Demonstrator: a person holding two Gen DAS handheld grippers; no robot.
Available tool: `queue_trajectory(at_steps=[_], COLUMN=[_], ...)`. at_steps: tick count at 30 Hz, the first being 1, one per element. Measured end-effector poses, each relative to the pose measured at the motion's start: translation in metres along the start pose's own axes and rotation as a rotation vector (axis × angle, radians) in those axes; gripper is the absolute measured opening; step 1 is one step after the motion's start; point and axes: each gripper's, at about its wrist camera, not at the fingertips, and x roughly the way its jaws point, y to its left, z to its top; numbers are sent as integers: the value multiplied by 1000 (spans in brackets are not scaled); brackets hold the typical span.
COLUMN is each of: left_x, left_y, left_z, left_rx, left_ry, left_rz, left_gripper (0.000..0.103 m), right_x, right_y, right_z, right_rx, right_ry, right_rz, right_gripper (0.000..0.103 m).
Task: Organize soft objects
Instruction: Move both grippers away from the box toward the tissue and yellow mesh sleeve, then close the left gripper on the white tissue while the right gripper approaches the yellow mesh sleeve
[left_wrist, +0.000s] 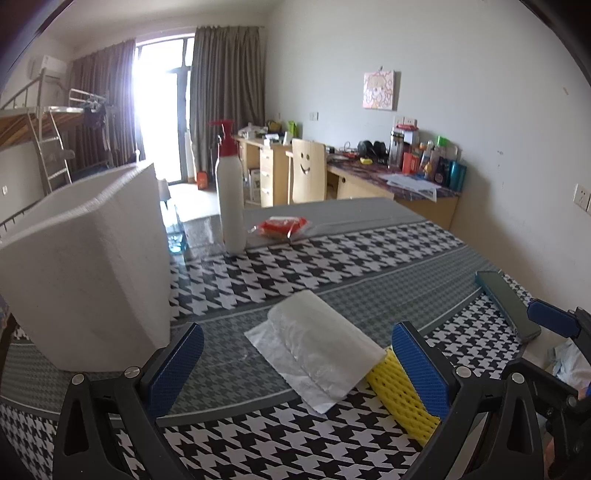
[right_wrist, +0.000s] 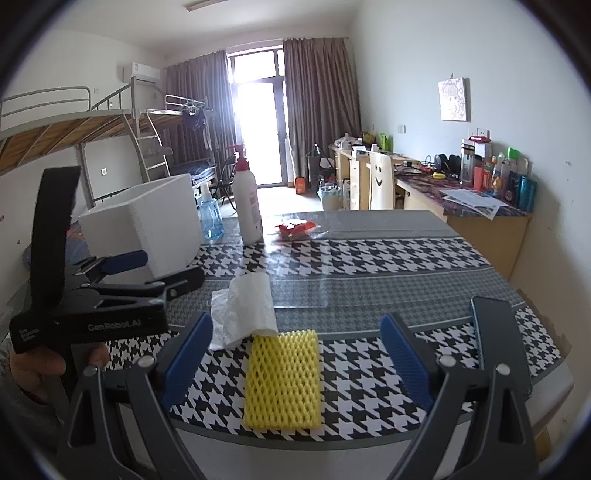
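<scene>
Stock on table (right_wrist: 369, 258), near edge: yellow foam net (right_wrist: 282, 380), flat, its far end touching white plastic roll (right_wrist: 249, 310). White foam box (right_wrist: 147, 225) stands at left edge, likely the receptacle. Right gripper (right_wrist: 297, 360): jaws wide, empty, straddling the net. Left gripper (left_wrist: 297, 363): jaws wide, empty, framing the roll. Step judged: approach, nothing grasped yet. Next move calls for lowering and closing on the net without snagging the roll.

A lived-in dorm-style bedroom.
Loft bed (right_wrist: 74, 122) with ladder at upper left, curtained balcony door (right_wrist: 258, 122) centre, cluttered desks (right_wrist: 480, 206) at right, houndstooth-covered table (right_wrist: 406, 258) in the foreground.
</scene>
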Motion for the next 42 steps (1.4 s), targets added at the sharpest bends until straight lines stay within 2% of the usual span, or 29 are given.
queue_trajectory(at_steps=[19, 33, 39, 42], left_x=[33, 58, 71, 79], left_y=[-5, -15, -20, -23], left_z=[-8, -5, -5, -6], left_rx=[-10, -14, -9, 5], left_ry=[108, 174, 202, 221], left_rz=[17, 47, 72, 87], left_gripper=[102, 102, 99, 92], right_x=[25, 33, 36, 37], right_y=[-6, -16, -20, -23], right_z=[-20, -32, -36, -38], right_rx=[29, 57, 61, 66], right_ry=[100, 137, 147, 151], right_rz=[11, 35, 51, 56], right_gripper=[94, 94, 94, 94])
